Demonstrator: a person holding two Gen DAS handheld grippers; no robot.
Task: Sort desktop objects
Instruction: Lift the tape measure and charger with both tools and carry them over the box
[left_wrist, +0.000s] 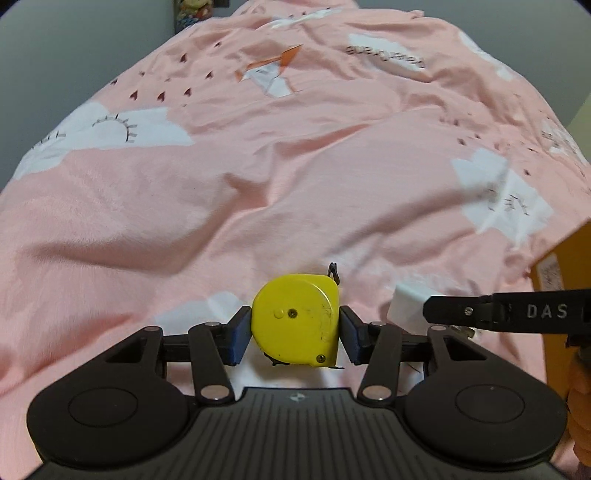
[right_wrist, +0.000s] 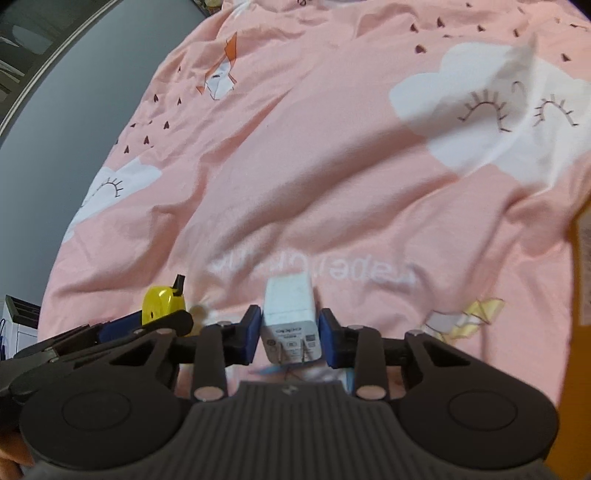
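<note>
A yellow tape measure (left_wrist: 297, 319) sits between the blue pads of my left gripper (left_wrist: 295, 334), which is shut on it and holds it above the pink bedsheet (left_wrist: 258, 184). In the right wrist view a white charger plug (right_wrist: 290, 325) with two metal prongs facing the camera is clamped by my right gripper (right_wrist: 290, 338). The two grippers are side by side: the tape measure (right_wrist: 160, 301) shows at the left of the right wrist view, and the charger (left_wrist: 406, 308) with the other gripper's black finger shows at the right of the left wrist view.
The pink bedsheet (right_wrist: 332, 166) with white clouds and a fox print fills both views and is wrinkled. An orange-brown cardboard box (left_wrist: 565, 280) stands at the right edge, also as a box (right_wrist: 580, 295) in the right wrist view. Grey floor lies left of the bed.
</note>
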